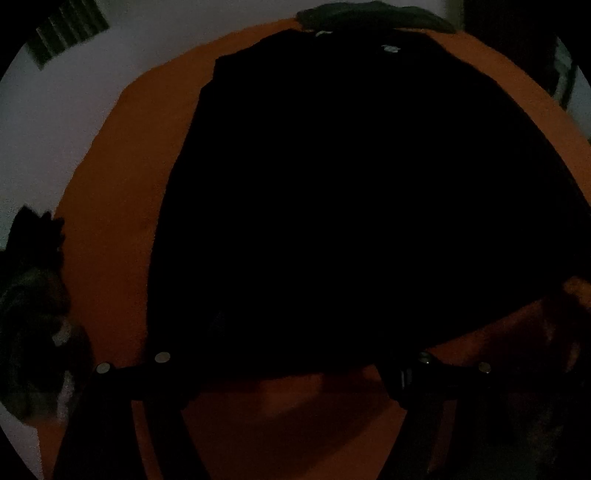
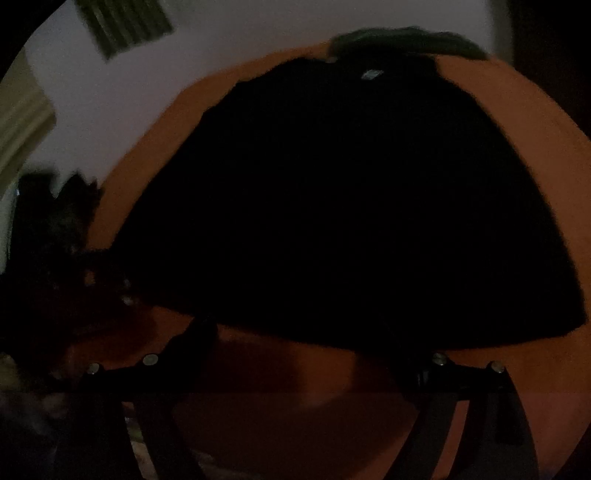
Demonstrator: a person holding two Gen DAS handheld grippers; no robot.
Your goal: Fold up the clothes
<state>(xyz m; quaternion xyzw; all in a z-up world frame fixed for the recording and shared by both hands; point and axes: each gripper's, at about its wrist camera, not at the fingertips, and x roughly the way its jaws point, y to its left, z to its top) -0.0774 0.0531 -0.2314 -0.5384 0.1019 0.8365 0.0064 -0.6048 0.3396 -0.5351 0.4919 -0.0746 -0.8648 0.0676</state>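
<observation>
A black garment lies spread flat on an orange surface, with a small white label near its far end. My left gripper hovers at the garment's near hem, jaws wide apart and nothing seen between them. In the right wrist view the same black garment fills the middle, its label far off. My right gripper also stands open at the near hem. The fingertips are dark against the cloth, so contact is unclear.
A dark green garment lies bunched at the far edge of the orange surface. A dark heap sits at the left edge. A vent shows on the pale wall behind. The lighting is very dim.
</observation>
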